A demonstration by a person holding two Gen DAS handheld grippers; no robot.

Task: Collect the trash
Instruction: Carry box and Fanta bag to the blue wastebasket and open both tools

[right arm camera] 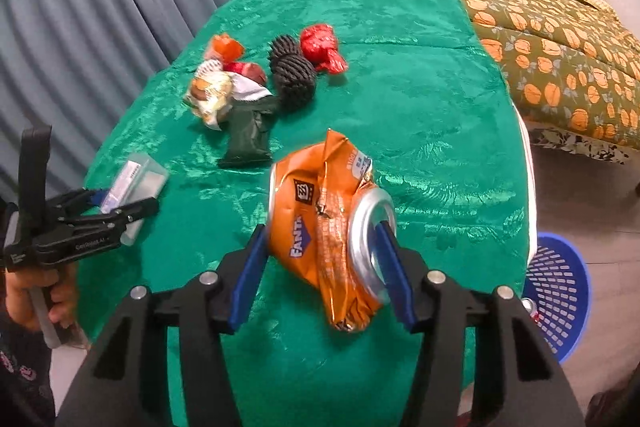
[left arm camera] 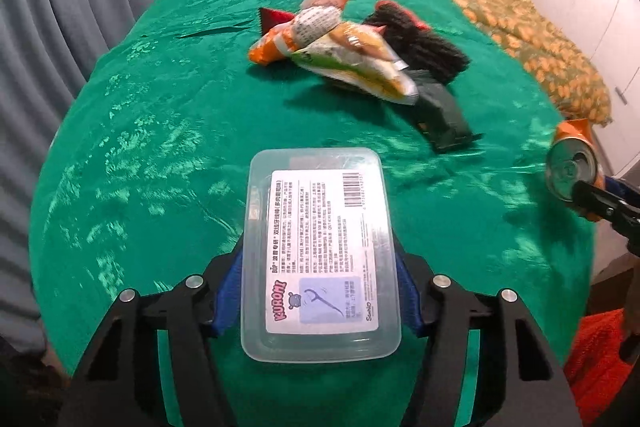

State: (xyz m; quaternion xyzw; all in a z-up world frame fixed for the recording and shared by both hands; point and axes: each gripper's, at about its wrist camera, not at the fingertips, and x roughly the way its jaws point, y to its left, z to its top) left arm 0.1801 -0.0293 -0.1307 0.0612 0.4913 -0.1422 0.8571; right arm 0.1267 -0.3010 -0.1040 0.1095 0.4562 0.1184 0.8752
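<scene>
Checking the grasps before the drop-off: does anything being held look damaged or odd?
Yes. The orange Fanta can in the right gripper is crushed, its wall buckled and creased, one finger pressing its open top. The clear plastic box in the left gripper looks intact.

The cloth (left arm camera: 160, 131) over the worktop was shiny emerald green with a leafy damask sheen. The crushed can (right arm camera: 324, 227) was orange with a silver top. The box (left arm camera: 320, 251) was clear, its label white. The bedspread (right arm camera: 560, 59) showed orange pumpkins on olive. The basket (right arm camera: 560, 287) was blue, the curtain (right arm camera: 100, 7) grey-blue.
</scene>
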